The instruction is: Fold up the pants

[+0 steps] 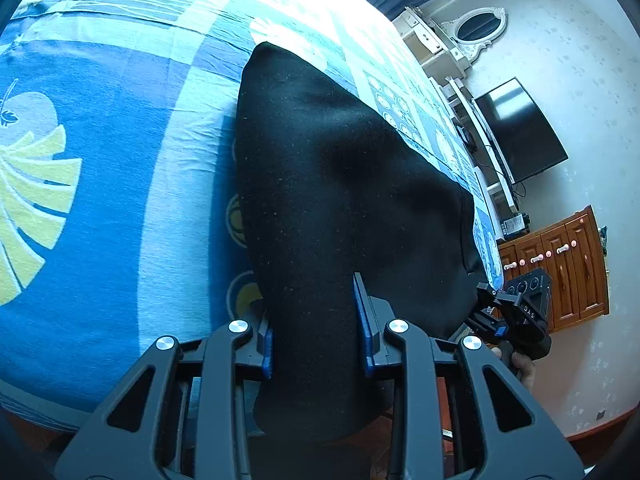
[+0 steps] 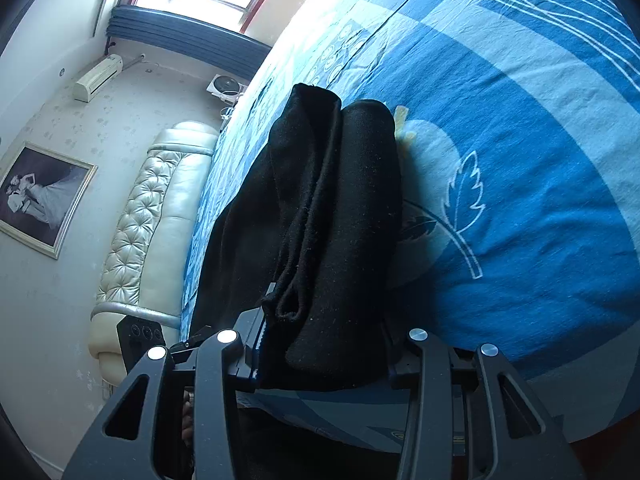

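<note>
Black pants (image 1: 340, 184) on the blue bedsheet (image 1: 120, 208), pinched by both left fingers (image 1: 370, 320) and right fingers (image 2: 256, 344).

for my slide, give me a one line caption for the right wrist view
Right gripper closed on bunched black pants at the edge of a bed with a blue leaf-print sheet.

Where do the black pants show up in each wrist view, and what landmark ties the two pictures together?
Left wrist: black pants fill the centre, running from the left gripper up the bed.
Right wrist: bunched folds, centre, between the right gripper fingers.
Shared landmark: blue leaf-patterned bedsheet.
</note>
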Available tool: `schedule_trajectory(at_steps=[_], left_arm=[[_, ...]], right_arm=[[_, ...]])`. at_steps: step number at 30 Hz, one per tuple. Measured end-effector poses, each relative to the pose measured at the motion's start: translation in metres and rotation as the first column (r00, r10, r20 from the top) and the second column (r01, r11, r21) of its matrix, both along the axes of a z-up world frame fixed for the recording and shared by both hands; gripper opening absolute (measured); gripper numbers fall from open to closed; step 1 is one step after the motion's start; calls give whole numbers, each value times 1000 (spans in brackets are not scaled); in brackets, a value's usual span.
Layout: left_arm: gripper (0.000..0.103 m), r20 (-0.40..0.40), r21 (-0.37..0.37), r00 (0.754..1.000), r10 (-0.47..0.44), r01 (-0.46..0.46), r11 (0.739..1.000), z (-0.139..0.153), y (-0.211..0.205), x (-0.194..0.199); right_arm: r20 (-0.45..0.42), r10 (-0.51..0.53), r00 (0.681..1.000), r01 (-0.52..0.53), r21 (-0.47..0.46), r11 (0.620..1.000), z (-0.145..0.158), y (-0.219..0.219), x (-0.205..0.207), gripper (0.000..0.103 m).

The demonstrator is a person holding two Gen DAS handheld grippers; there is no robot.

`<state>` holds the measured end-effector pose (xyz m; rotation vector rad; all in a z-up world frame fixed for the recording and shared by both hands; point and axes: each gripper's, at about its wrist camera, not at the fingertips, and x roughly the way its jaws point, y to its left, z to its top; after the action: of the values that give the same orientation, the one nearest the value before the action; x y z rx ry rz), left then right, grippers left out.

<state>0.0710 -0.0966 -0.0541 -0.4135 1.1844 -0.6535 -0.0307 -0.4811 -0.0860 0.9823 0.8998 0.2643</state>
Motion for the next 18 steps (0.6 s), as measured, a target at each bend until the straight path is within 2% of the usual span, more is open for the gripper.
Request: schedule_trajectory(at_steps=[5, 11, 18], left_arm=[[29, -14, -5, 999, 48, -48, 999, 1, 50, 2], [30, 14, 30, 994, 112, -112, 993, 6, 104, 0], [30, 0, 6, 989, 149, -149, 989, 2, 135, -2]], right_arm=[[5, 80, 997, -80, 15, 997, -5, 40, 21, 42], [13, 160, 987, -160, 38, 986, -11, 91, 39, 42], [7, 195, 981, -195, 29, 980, -13, 115, 42, 42]])
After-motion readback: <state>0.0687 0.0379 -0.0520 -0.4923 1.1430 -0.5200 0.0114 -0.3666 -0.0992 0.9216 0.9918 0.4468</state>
